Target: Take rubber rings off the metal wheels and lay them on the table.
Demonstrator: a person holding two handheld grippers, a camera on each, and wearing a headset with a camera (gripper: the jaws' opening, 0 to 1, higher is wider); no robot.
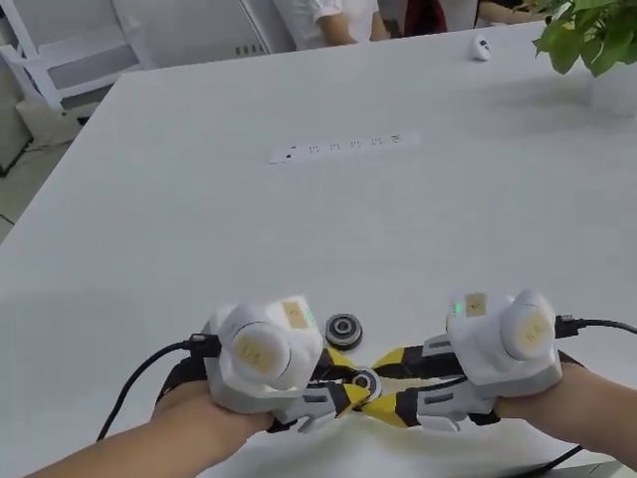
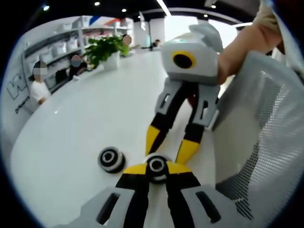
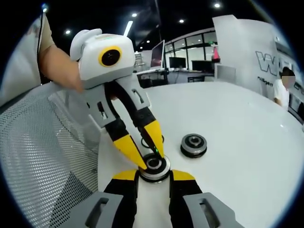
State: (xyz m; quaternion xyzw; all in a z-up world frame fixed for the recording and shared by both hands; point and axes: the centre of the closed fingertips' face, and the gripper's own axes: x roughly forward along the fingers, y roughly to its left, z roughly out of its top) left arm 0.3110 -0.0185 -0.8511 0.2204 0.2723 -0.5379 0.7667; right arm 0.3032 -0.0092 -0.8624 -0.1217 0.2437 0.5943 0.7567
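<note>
Right at the near edge of the white table (image 1: 299, 229), the left gripper (image 1: 350, 384) and the right gripper (image 1: 384, 386) meet nose to nose on one wheel (image 1: 364, 383). Each looks pinched onto it from its own side. The head view gives only that crowded knot of yellow tips. It also shows the loose wheel (image 1: 343, 329) lying flat just beyond them, apart from both tools.

The left gripper view makes the grip plainer. The left gripper (image 2: 157, 169) has its two yellow tips pressed against either side of the wheel (image 2: 156, 165), whose dark outer ring surrounds a pale metal hub. The right gripper (image 2: 170, 144) reaches in from above, with its tips down at the wheel's far edge. The loose wheel (image 2: 111, 159) sits on the tabletop to the left of the jaws.

The right gripper view shows the mirror of this. The right gripper (image 3: 155, 175) closes on the wheel (image 3: 154, 167) from below, and the left gripper (image 3: 148, 159) touches the wheel's top rim. The loose wheel (image 3: 194, 145) rests off to the right.

A power strip (image 1: 343, 149) is set in the table's middle, and a plant (image 1: 587, 35) stands at the far corner. A mesh chair (image 2: 266, 133) shows in both gripper views.

Small yellow stickers (image 1: 294, 313) top each gripper, but their print is too small to read. The wall lettering (image 3: 268, 61) starts with a large W, and the rest is cut off.
</note>
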